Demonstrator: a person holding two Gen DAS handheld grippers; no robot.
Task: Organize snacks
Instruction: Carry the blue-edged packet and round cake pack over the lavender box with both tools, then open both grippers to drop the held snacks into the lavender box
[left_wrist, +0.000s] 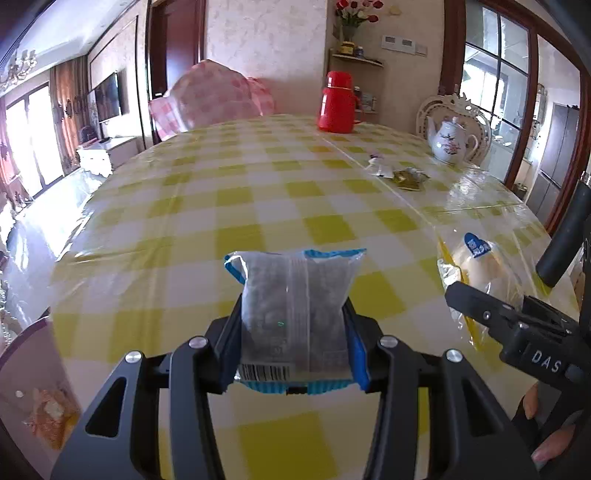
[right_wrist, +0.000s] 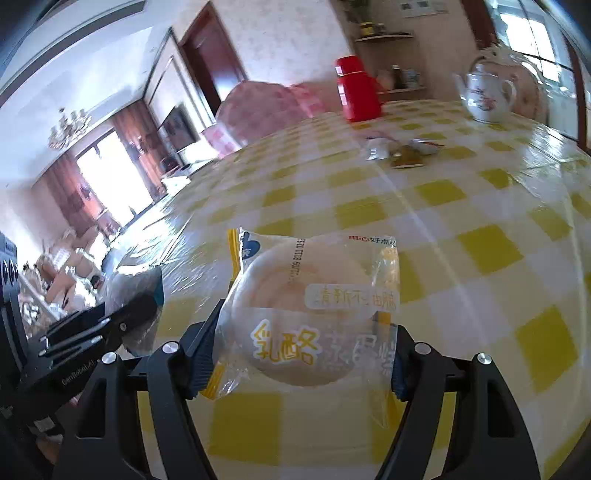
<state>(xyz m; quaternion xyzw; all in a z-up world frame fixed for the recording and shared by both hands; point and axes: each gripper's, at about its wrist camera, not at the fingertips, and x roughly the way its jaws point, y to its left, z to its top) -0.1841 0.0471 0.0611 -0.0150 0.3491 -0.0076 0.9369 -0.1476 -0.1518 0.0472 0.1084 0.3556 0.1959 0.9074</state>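
Your left gripper (left_wrist: 293, 332) is clamped on the dark snack packet (left_wrist: 295, 314), whose long axis runs forward along the fingers, barcode end nearest you. Your right gripper (right_wrist: 301, 343) is clamped on the round cake packet (right_wrist: 310, 314), held flat with its printed face up. Both packets ride above the checked tablecloth (left_wrist: 258, 192), side by side, the right one just beside the left. No container is clearly visible; the teapot (left_wrist: 448, 142) and red flask (left_wrist: 337, 101) stand well apart at the far edge.
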